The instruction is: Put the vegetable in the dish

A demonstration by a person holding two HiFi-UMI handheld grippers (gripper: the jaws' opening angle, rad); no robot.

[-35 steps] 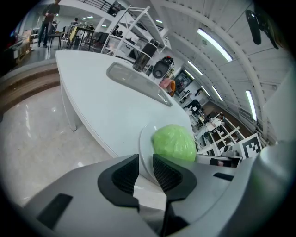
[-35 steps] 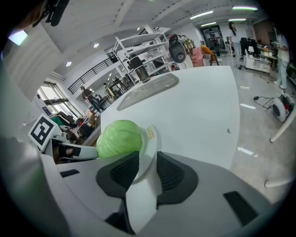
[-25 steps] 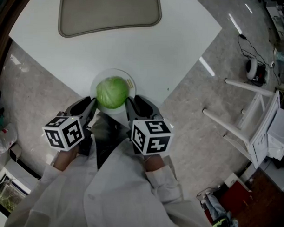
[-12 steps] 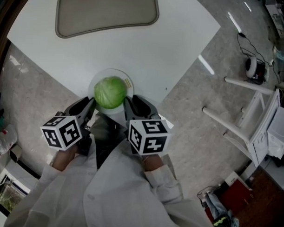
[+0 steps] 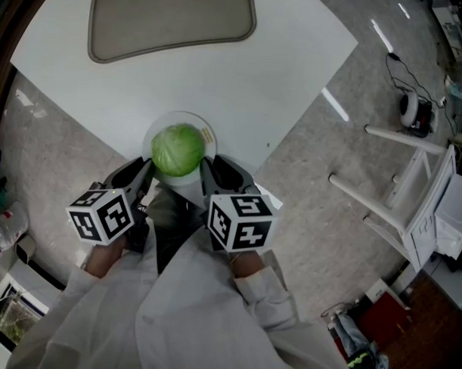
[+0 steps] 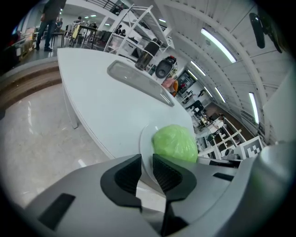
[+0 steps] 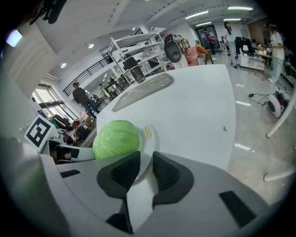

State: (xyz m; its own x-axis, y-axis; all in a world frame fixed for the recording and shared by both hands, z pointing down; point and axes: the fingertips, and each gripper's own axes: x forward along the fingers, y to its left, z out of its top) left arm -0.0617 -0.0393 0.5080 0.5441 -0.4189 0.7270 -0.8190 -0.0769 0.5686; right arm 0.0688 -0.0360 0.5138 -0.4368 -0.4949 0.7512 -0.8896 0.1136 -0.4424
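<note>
A round green cabbage (image 5: 178,149) sits in a white dish (image 5: 208,131) at the near edge of the white table (image 5: 220,74). My left gripper (image 5: 147,171) is shut on the dish's left rim and my right gripper (image 5: 208,168) on its right rim. The left gripper view has the cabbage (image 6: 175,143) just past the rim of the dish (image 6: 145,139), which is pinched in my left gripper (image 6: 147,167). From the right gripper view the cabbage (image 7: 116,139) lies left of the dish's rim (image 7: 149,138), clamped by my right gripper (image 7: 145,169).
A grey oval mat (image 5: 172,19) lies at the far side of the table. To the right on the floor stand a white rack (image 5: 401,186) and cables (image 5: 411,110). The person's white sleeves fill the lower middle.
The dish, the cabbage and both grippers have drifted very slightly to the left in view. Both grips on the rim are unchanged.
</note>
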